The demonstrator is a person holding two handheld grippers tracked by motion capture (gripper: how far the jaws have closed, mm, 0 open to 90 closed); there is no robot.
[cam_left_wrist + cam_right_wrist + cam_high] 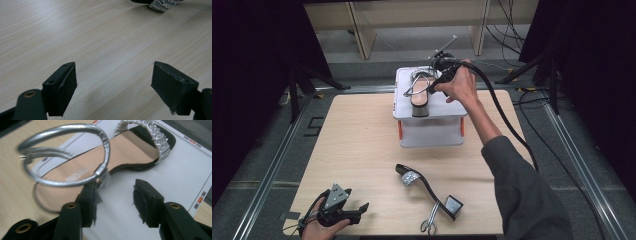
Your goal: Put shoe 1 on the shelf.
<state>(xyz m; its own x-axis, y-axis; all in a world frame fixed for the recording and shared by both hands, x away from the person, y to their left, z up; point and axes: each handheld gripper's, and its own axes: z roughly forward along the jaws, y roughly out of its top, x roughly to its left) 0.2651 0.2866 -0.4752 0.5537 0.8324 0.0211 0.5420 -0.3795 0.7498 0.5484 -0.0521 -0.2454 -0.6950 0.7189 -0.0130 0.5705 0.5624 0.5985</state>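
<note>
While the sandal point(100, 157) fills the right gripper view, the left gripper's point(113, 82) jaws frame bare table point(75, 30).

sandal on table point(160, 4): cut off by top edge, left gripper view
ankle strap point(65, 157): blurred, motion

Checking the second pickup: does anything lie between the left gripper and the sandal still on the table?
Nothing visible does. The left gripper, jaws open, rests at the near left corner; bare table runs between it and the sandal. The white box stands farther back.
</note>
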